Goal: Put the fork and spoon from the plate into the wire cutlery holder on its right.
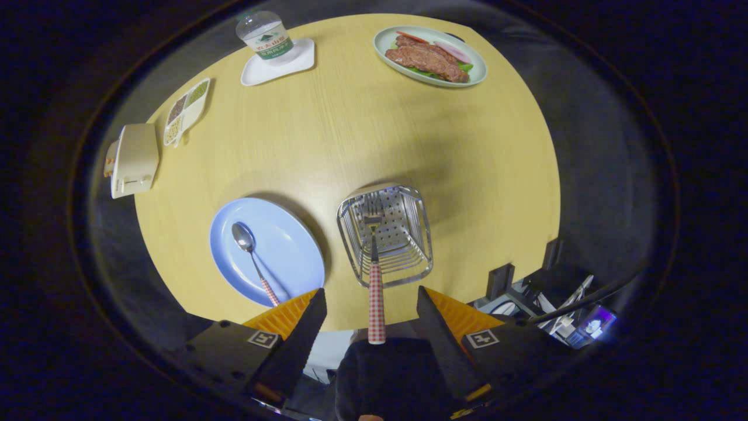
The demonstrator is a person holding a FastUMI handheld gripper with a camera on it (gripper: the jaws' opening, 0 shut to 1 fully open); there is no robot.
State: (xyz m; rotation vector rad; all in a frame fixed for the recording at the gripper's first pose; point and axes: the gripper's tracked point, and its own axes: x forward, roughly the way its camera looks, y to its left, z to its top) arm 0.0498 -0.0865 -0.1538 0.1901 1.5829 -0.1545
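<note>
Overhead, gripper point(371, 318) fingers apart, fork point(375, 275) in wire cutlery holder point(409, 257), round wooden table point(362, 140).

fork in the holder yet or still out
In. The fork stands head-down in the wire cutlery holder, its checked handle sticking out between the open jaws of the gripper, neither touching it.

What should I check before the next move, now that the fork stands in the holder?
1. Fork tines inside holder: ok.
2. Gripper fingers apart, neither pressing the fork handle: ok.
3. Fork resting steady by itself: cannot tell.
4. Spoon lying on plate, left of the holder: ok, not yet moved.
5. Spoon handle pointing toward the fingers, reachable: ok.
6. Room in the holder for the spoon: ok.
</note>
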